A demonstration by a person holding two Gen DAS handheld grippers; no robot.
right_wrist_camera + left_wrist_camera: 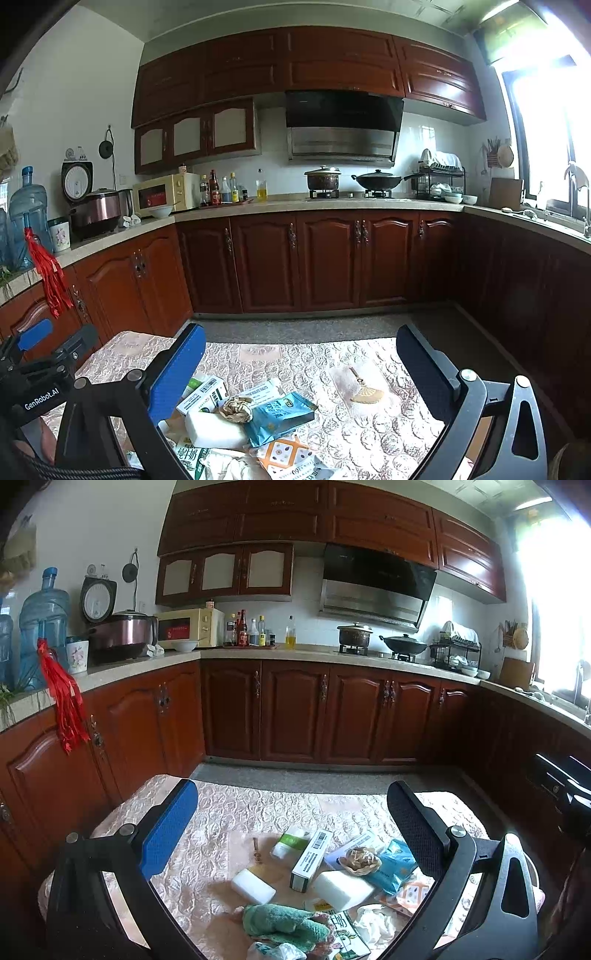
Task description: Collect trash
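Above the table (229, 812): both my grippers hover with jaws spread wide, holding nothing.
The trash pile (332, 878) lies heaped between my left gripper (291, 830) fingers, presumably gathered for collection; right gripper (301, 373) flanks it.

home kitchen, wooden cabinets (291, 709), stove pots (354, 635), microwave (190, 627)
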